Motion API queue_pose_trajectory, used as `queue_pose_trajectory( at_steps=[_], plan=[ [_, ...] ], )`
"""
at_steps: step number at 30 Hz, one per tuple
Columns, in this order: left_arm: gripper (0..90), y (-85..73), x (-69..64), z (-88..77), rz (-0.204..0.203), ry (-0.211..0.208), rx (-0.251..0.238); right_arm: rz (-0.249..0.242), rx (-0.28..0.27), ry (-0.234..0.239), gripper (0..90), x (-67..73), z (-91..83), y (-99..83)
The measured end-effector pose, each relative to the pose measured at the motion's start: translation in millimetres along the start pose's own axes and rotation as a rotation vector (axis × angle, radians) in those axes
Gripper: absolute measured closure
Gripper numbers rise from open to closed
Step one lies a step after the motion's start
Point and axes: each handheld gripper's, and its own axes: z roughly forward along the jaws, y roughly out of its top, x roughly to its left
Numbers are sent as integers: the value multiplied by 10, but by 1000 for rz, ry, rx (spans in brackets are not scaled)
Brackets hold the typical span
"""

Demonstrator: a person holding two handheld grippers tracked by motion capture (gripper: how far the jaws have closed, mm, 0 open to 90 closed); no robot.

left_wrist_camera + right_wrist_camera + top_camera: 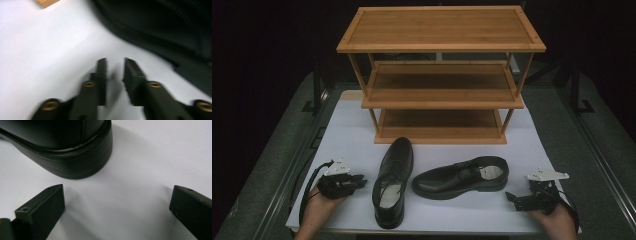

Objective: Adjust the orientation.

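Two hands enter at the bottom edge of the high view, each carrying a tool. At lower left, the left tool (358, 182) lies low on the white table (347, 125), pointing toward the nearer shoe (393, 181), which runs heel-down toward the bottom of the frame with its toe toward the rack (441, 75). Its jaws stand a narrow gap apart with nothing between them. At lower right, the right tool (513, 198) points at the heel of the second shoe (462, 176), which lies crosswise at centre; its jaws are spread wide and empty.

Judging from this, both shoes are meant for the rack's shelves, and neither is yet gripped. The left jaws look too narrow to take a shoe wall; pushed forward so, they would likely shove the shoe sideways. The glossy leather could also slip from a shallow pinch, and a shoe lifted by the heel alone may swing toe-down.

From its own view, the right tool (117, 197) shows the heel's stitched welt just ahead of the jaws, apart from them. From its own view, the left tool (115, 68) shows its small gap, blurred, with dark leather at upper right.
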Motion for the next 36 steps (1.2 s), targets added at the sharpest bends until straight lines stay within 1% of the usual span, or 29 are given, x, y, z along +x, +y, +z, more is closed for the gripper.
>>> queue_pose_trajectory(
  at_steps=[2, 4, 5, 7, 8, 10, 12, 14, 15, 16, 17, 20, 28, 30, 33, 36],
  plan=[
    [473, -40, 15, -48, -25, 10, 10, 1, 0, 0, 0, 1, 0, 0],
    [379, -88, 3, -108, -27, 35, 1, 1, 0, 0, 0, 1, 0, 0],
    [335, -111, -5, -136, -30, 40, 2, 1, 0, 0, 0, 1, 0, 1],
    [241, -152, -18, -177, -20, 70, 0, 1, 0, 0, 0, 1, 0, 1],
    [195, -178, -23, -187, -19, 74, 5, 0, 0, 0, 0, 0, 0, 0],
    [136, -240, -31, -200, -22, 88, 17, 0, 0, 0, 0, 0, 0, 0],
    [105, -306, -28, -205, -31, 90, 29, 0, 0, 0, 0, 0, 0, 0],
    [50, -366, -15, -196, -49, 86, 40, 1, 0, 0, 0, 1, 0, 0],
    [20, -389, -12, -193, -46, 84, 27, 0, 0, 0, 0, 0, 0, 0],
    [15, -400, -7, -189, -41, 83, 17, 1, 0, 0, 0, 1, 0, 1],
    [1, -404, -4, -175, -43, 88, 15, 1, 1, 0, 0, 1, 0, 1],
    [0, -413, -7, -174, -43, 88, 10, 1, 0, -1, 0, 1, 0, 1],
    [0, -422, -8, -175, -39, 90, 6, 2, 4, 3, 0, -6, -2, 10],
    [0, -423, -10, -175, -40, 91, 5, 15, 3, 11, 0, -27, -14, 22],
    [0, -424, -10, -175, -38, 91, 5, 16, -10, 2, 0, -65, -35, 80],
    [0, -426, -12, -176, -36, 92, 4, 15, -30, 2, 99, -106, -78, 165]
  ],
)
